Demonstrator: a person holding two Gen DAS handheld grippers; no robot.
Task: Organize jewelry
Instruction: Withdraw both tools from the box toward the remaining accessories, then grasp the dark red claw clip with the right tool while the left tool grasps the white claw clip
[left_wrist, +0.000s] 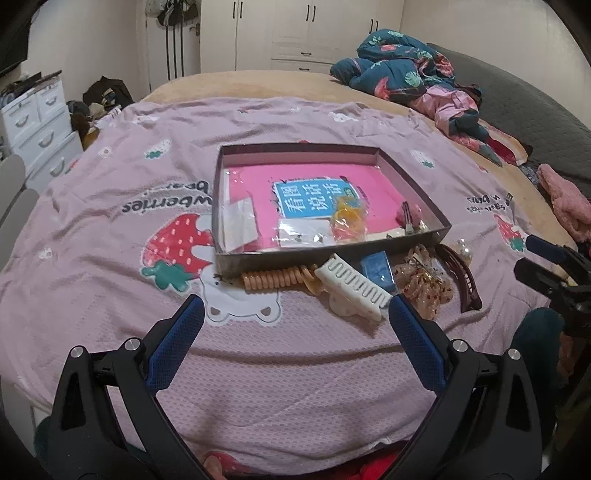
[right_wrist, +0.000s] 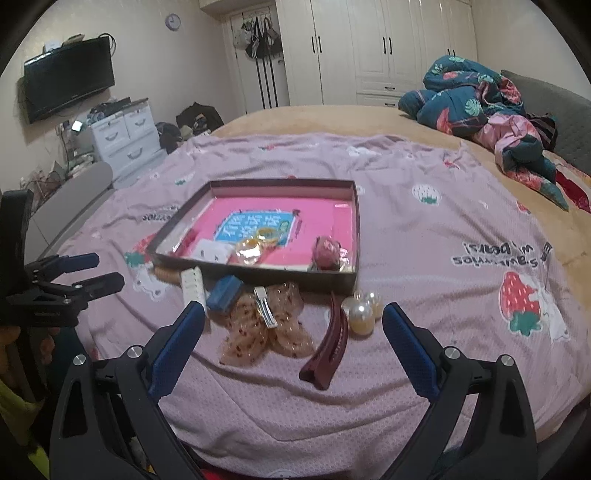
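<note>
Both hand-held grippers hang wide open and empty over a bed strewn with hair accessories.

The left hand-held gripper (left_wrist: 296, 314) and right hand-held gripper (right_wrist: 293, 320) hold nothing, their jaws spread above the pink strawberry bedspread (left_wrist: 110, 206). A shallow box (left_wrist: 221, 258) on the bedspread holds small packets and a pink hair tie. Just in front of it lie a spiral hair tie (left_wrist: 271, 279), a white claw clip (left_wrist: 351, 288), a blue block (right_wrist: 223, 292), a sheer bow clip (right_wrist: 266, 325), a maroon hair clip (right_wrist: 327, 350) and pearl baubles (right_wrist: 362, 310).
</note>
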